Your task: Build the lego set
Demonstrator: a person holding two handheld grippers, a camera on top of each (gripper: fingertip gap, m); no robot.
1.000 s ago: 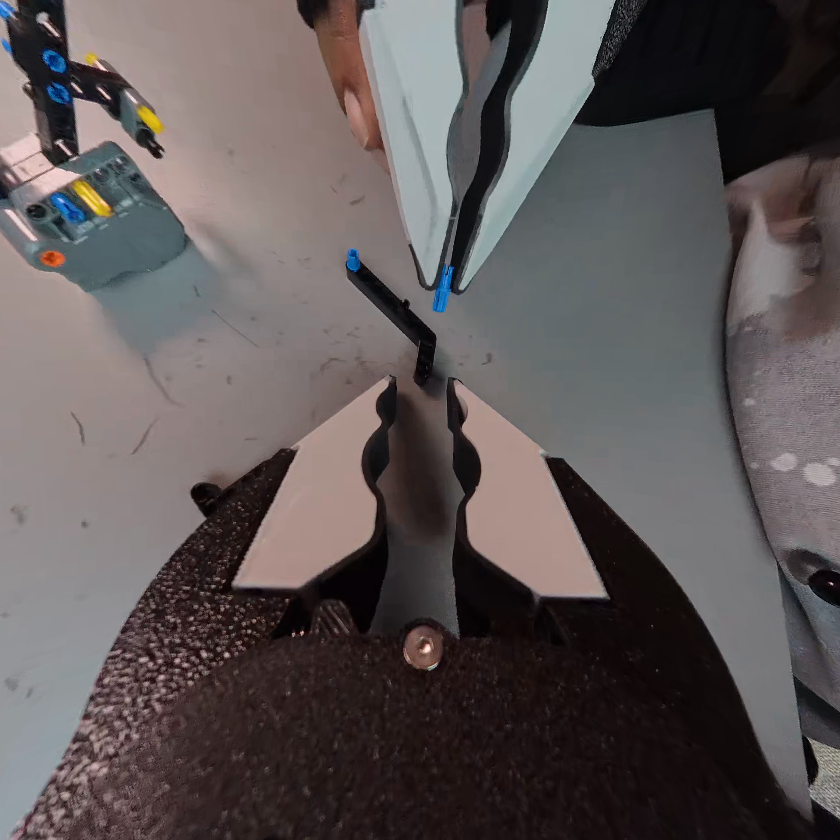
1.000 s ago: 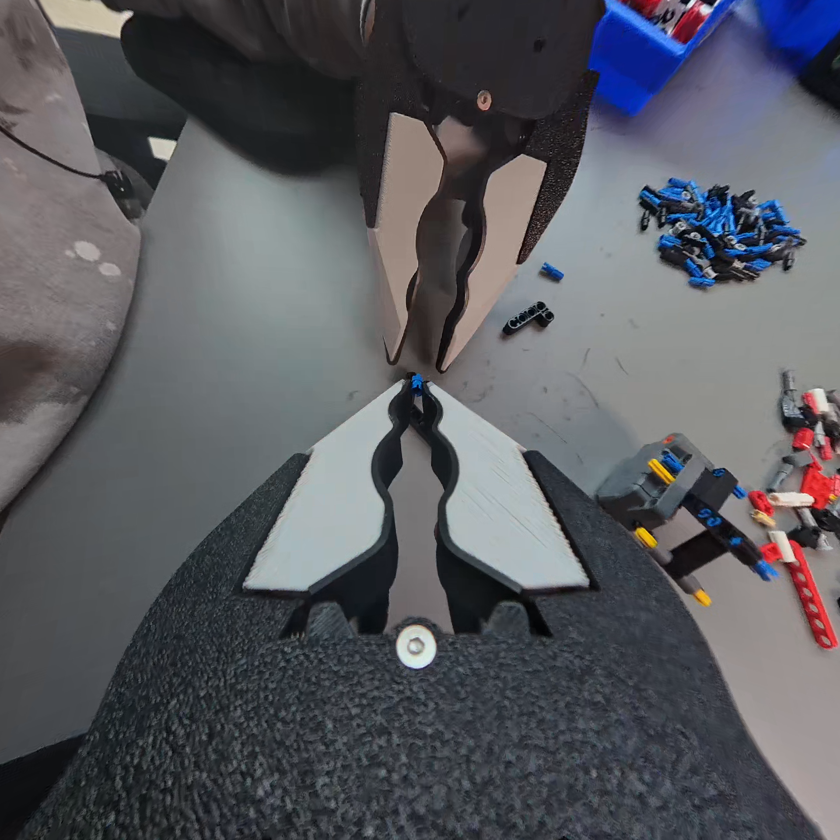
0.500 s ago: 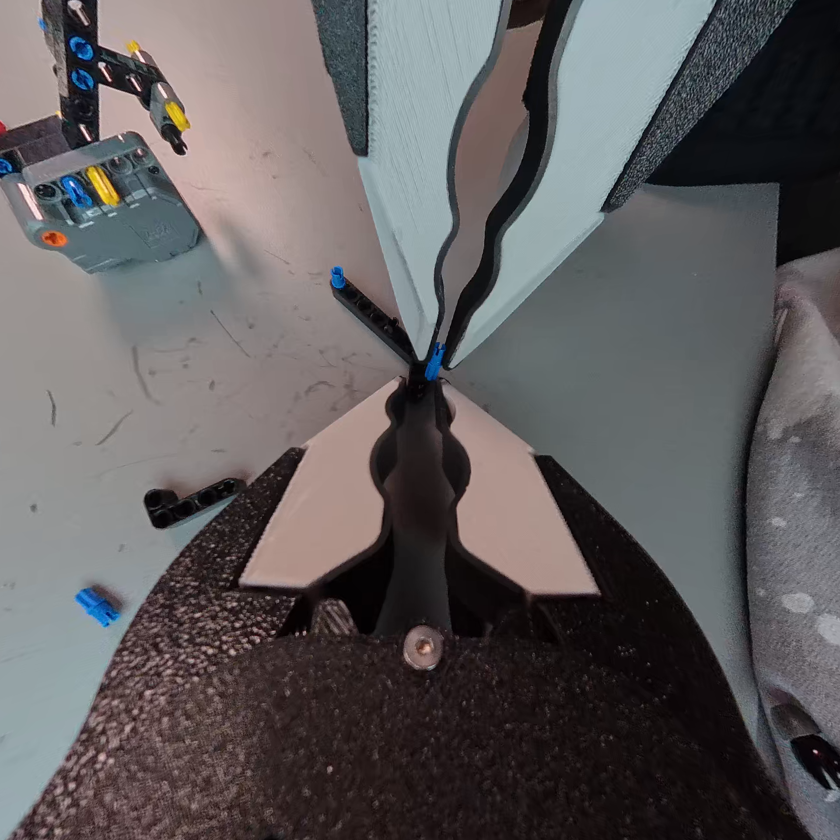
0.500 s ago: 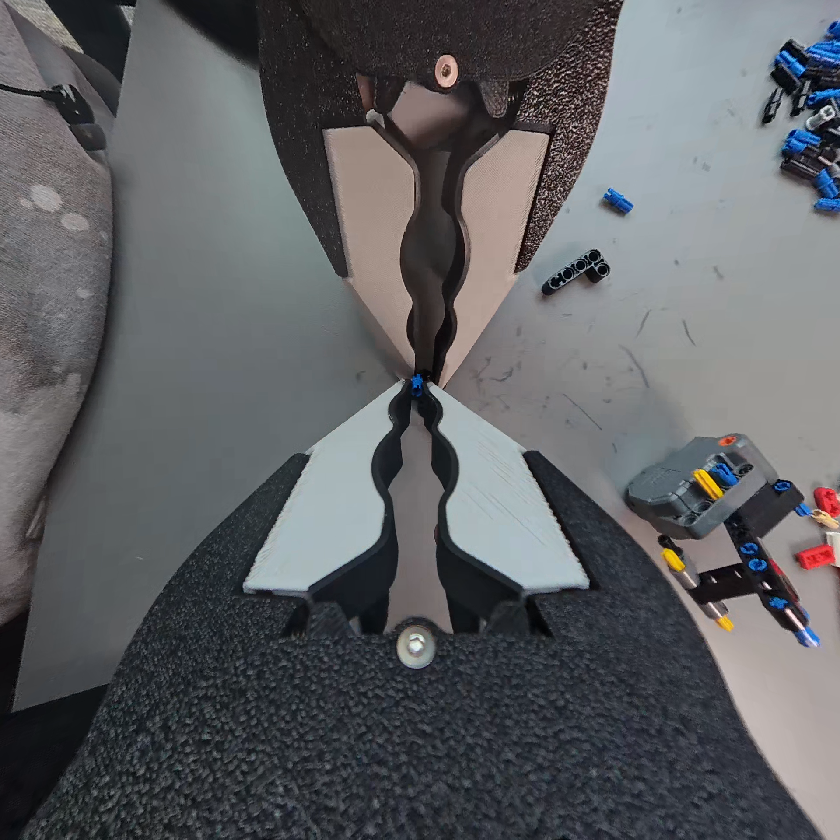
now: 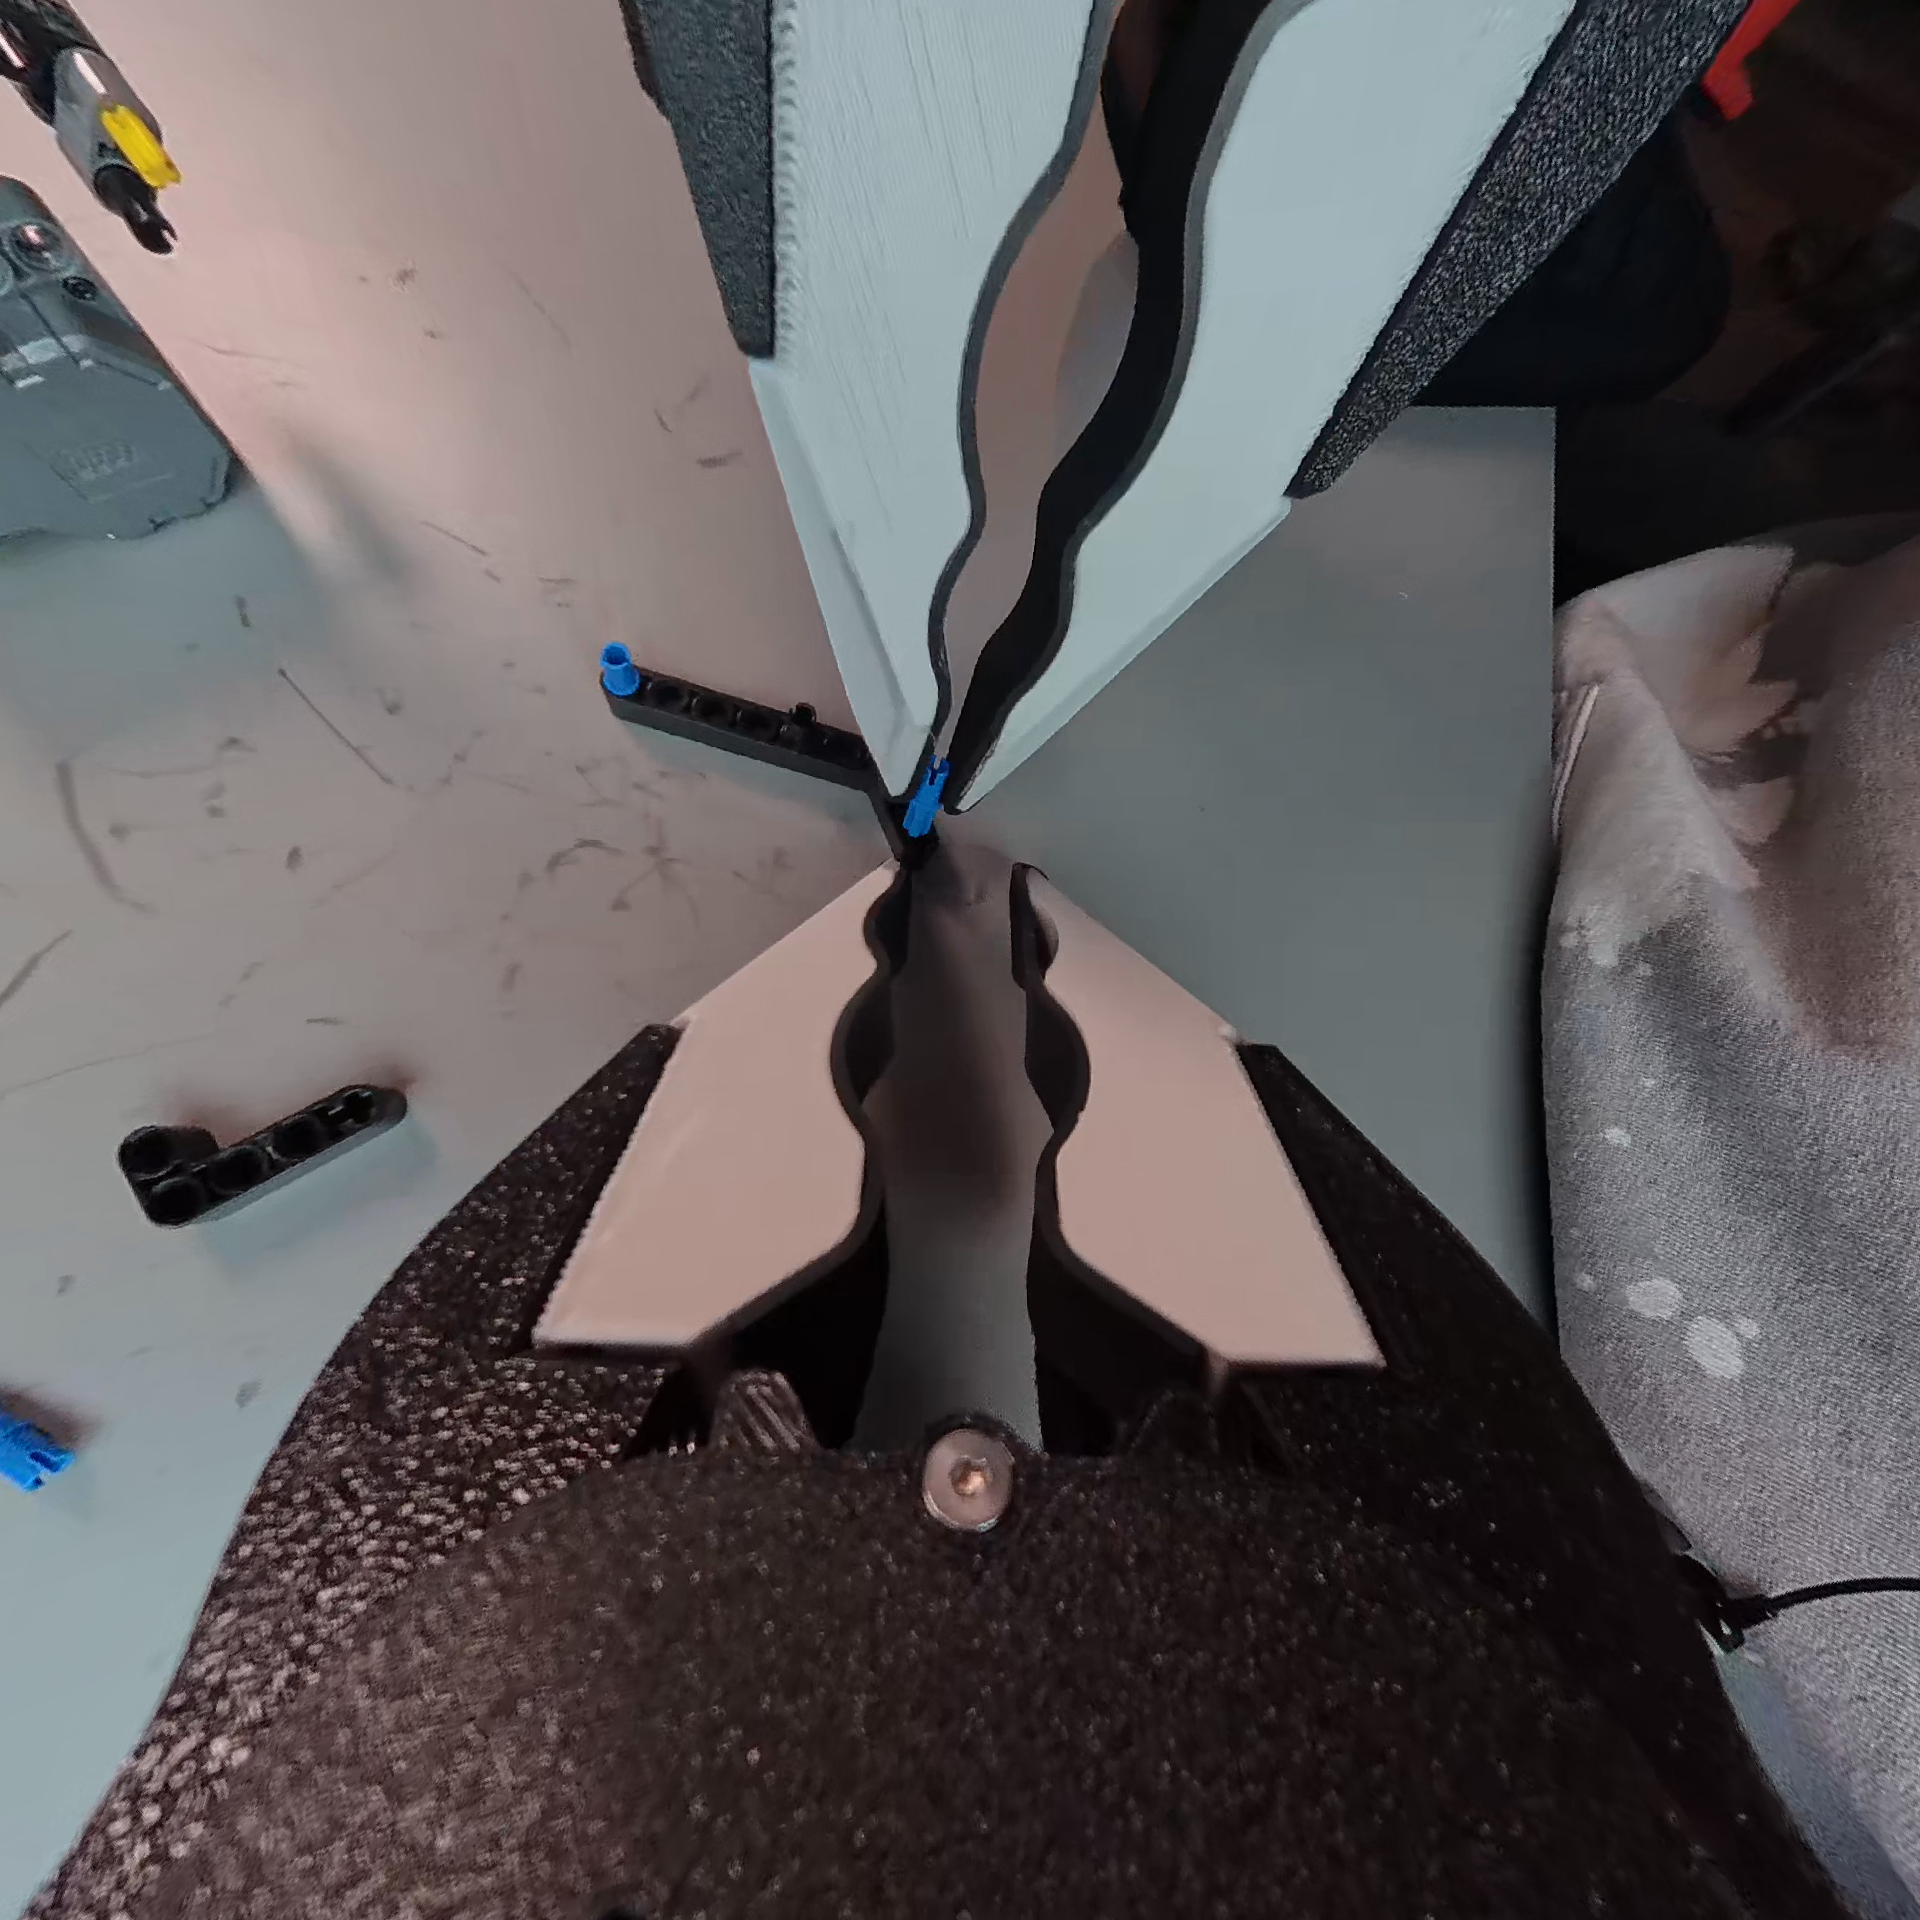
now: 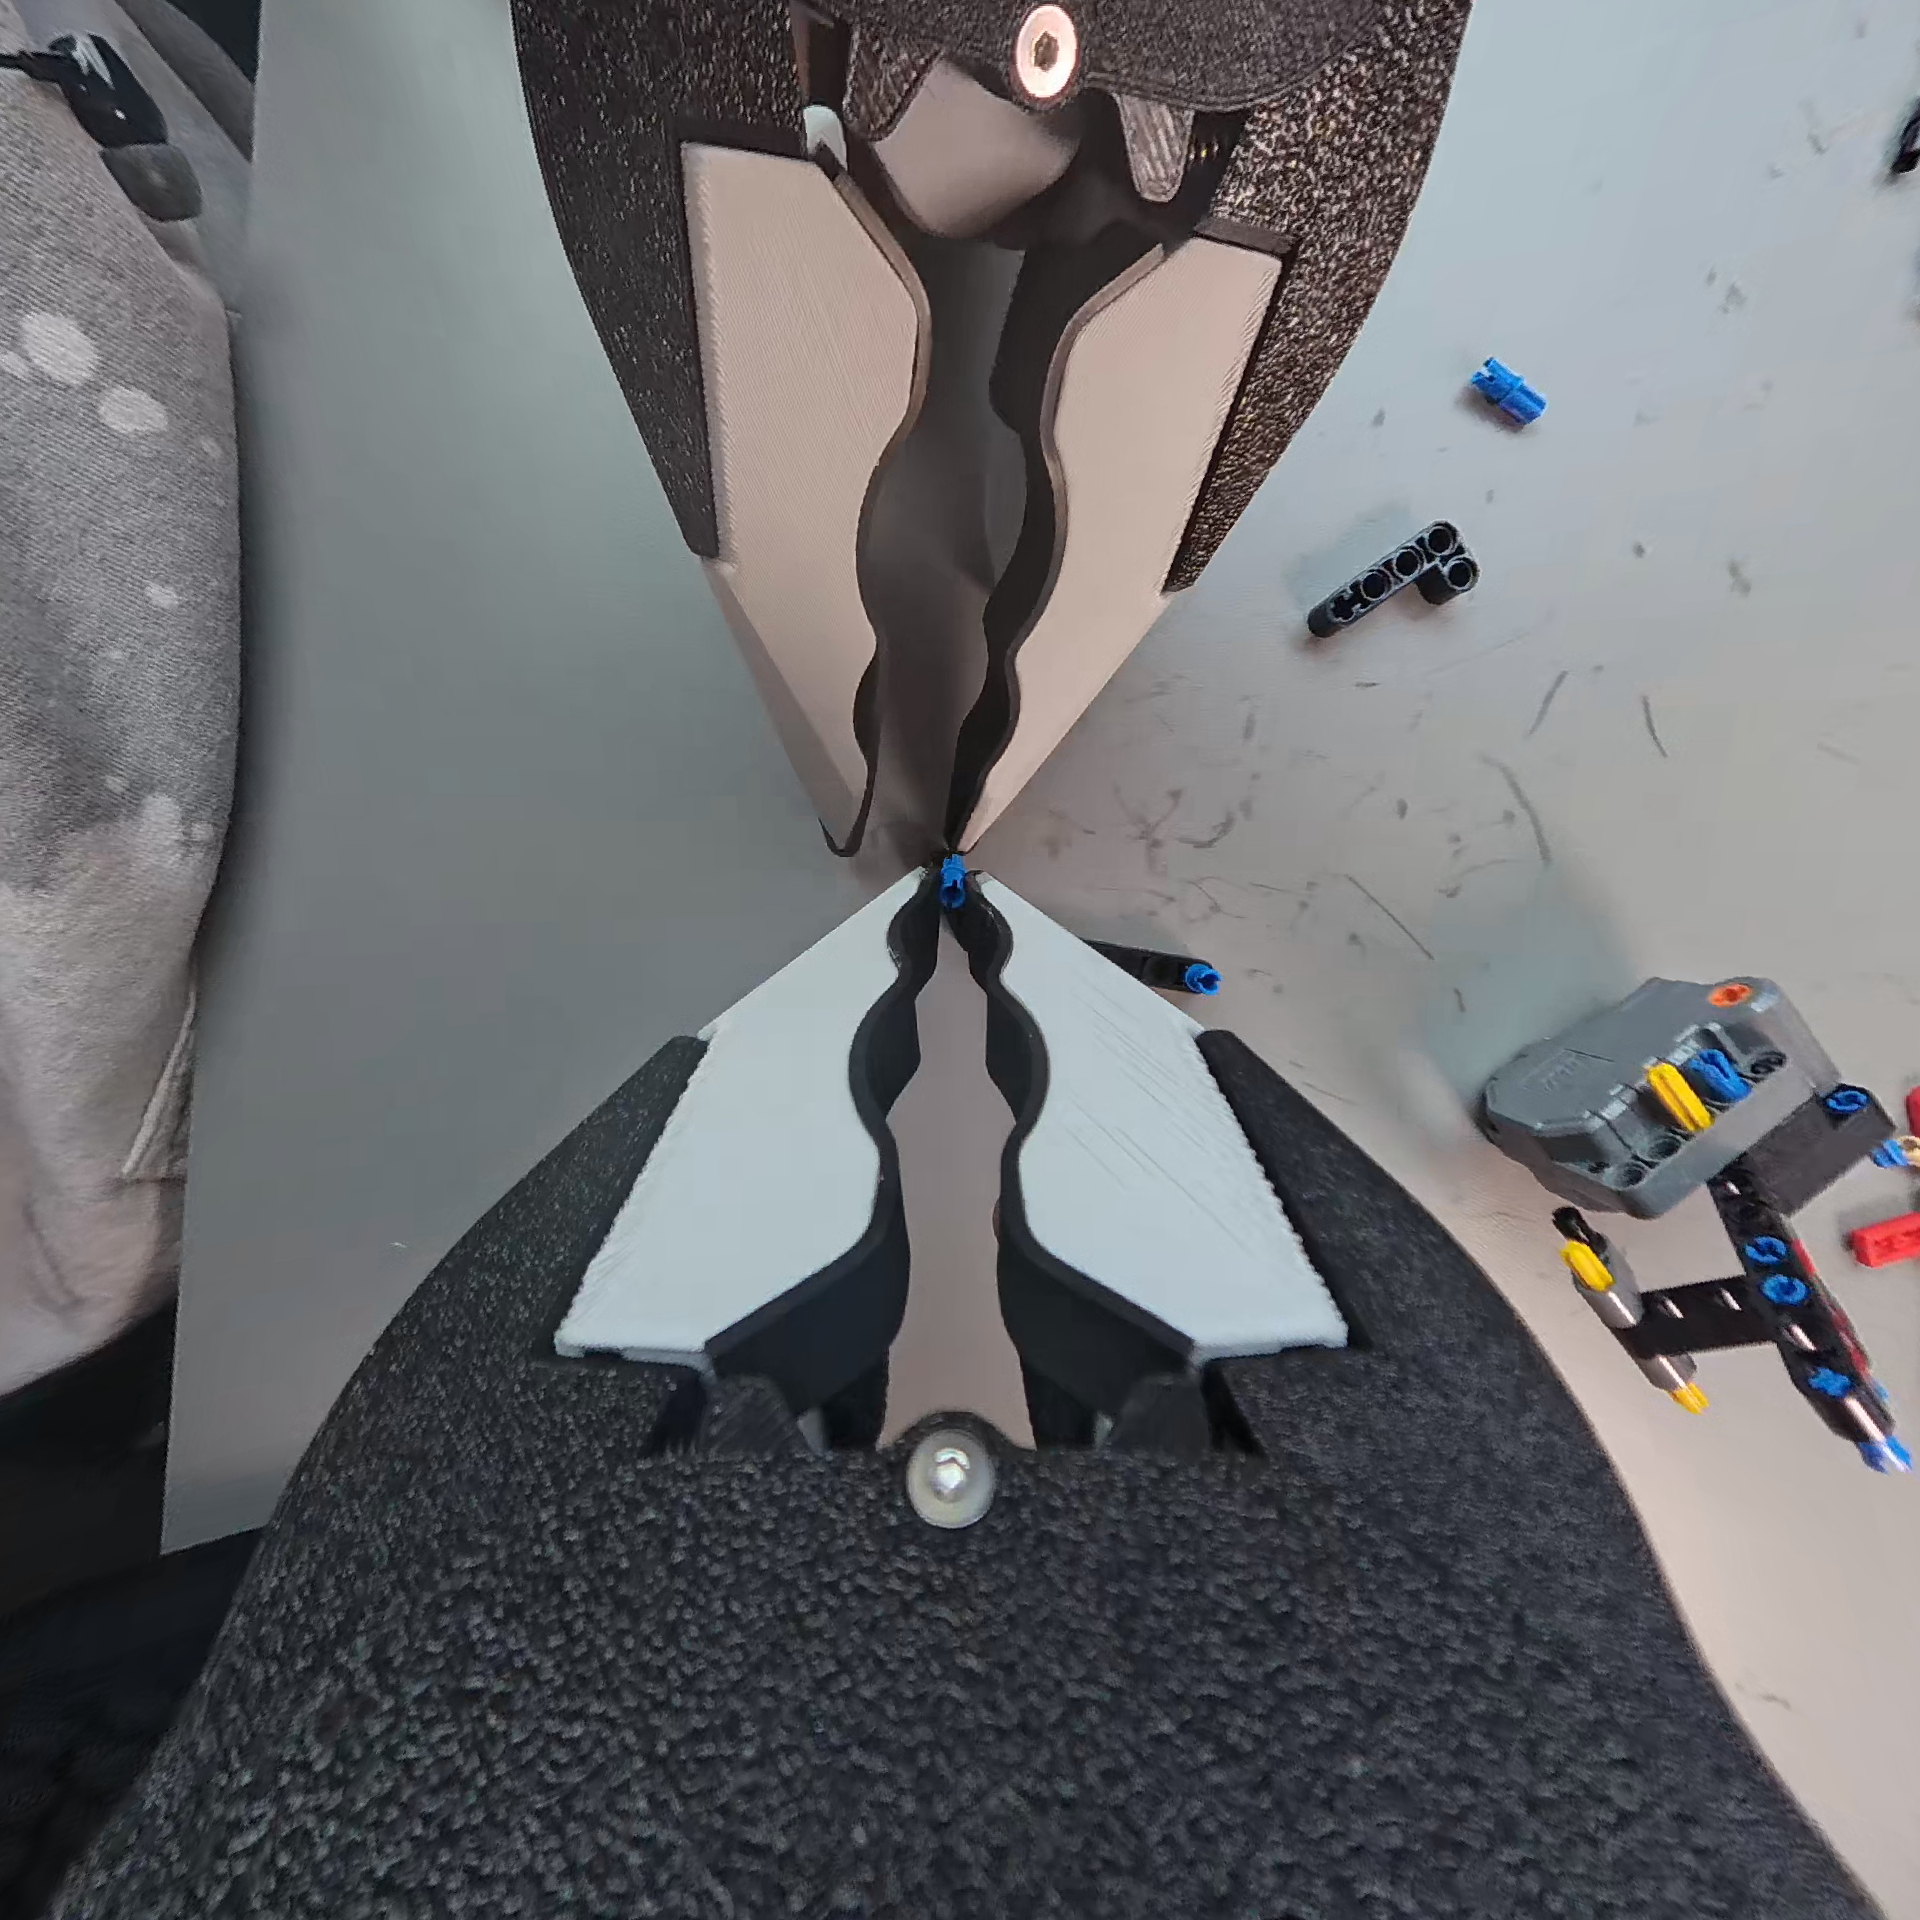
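Observation:
My right gripper (image 6: 951,883) is shut on a small blue pin (image 6: 951,876). It comes in from the top of the left wrist view (image 5: 940,790), and the blue pin (image 5: 925,795) meets the short end of a black L-shaped beam (image 5: 748,722). That beam carries another blue pin at its far end (image 5: 615,665). My left gripper (image 5: 961,873) is open just below the joint. Its left fingertip (image 5: 896,883) is next to the beam's short end, and bare table shows between the jaws. In the right wrist view the left gripper (image 6: 904,847) points down, tip to tip with the right one.
A grey motor block with black beams and yellow and blue pins (image 6: 1662,1101) sits to one side, also at the left wrist view's edge (image 5: 83,416). A small black L beam (image 5: 260,1148) and a loose blue pin (image 5: 31,1444) lie nearby. A person in grey cloth (image 5: 1714,1039) sits at the table edge. My left and right fingertips are right by each other.
The right gripper brought the blue pin down onto the beam's short end. The left gripper shut on that end half a second ago, and its jaws now stand wider apart.

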